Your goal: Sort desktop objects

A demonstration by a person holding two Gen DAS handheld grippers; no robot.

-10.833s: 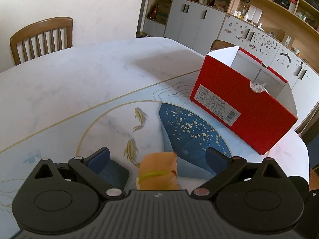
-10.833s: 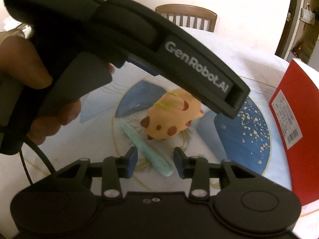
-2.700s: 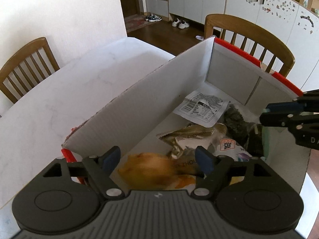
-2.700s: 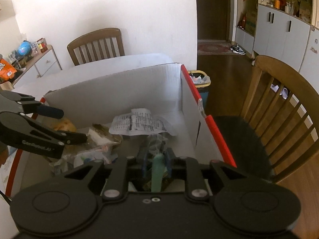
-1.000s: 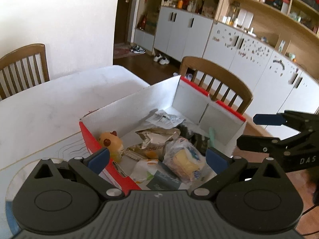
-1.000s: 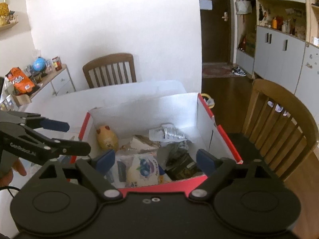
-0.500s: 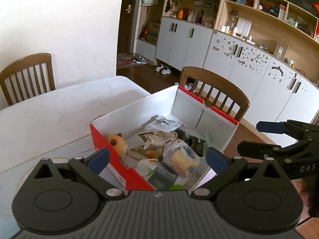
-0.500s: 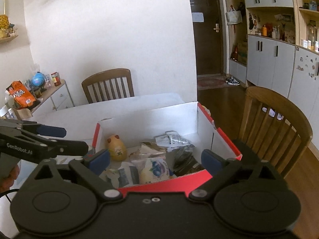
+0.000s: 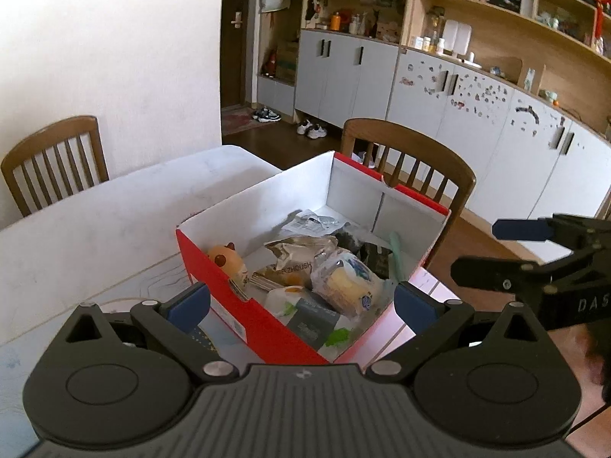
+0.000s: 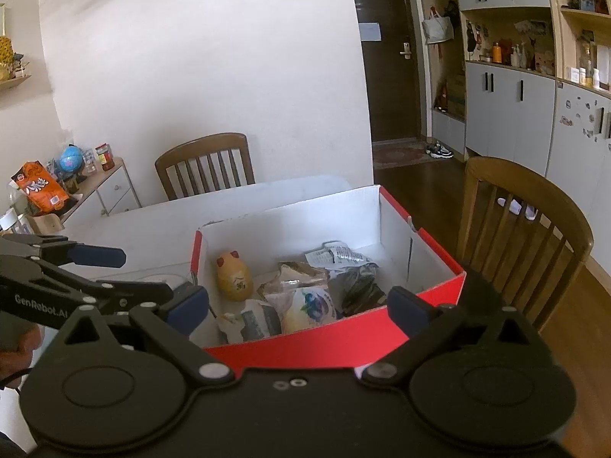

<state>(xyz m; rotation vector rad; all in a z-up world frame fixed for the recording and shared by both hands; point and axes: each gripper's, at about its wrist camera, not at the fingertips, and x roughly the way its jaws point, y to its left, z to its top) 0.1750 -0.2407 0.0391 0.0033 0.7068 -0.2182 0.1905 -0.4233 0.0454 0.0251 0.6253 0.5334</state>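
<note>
A red box with a white inside stands on the table and holds the sorted things. An orange spotted toy stands in its left corner. A mint-green pen leans at its right wall, beside several snack packets. My left gripper is open and empty, back from the box's near corner. My right gripper is open and empty too, in front of the box's red front wall. Each gripper shows in the other's view, the right gripper and the left gripper.
The marble-pattern table stretches left of the box. One wooden chair stands behind the box, another chair at the table's far side. A sideboard with an orange bag is at the left; grey cabinets line the wall.
Both grippers have drawn back from the box, which now looks smaller and farther off. The right jaws have spread a little wider. Nothing in the box has moved.
</note>
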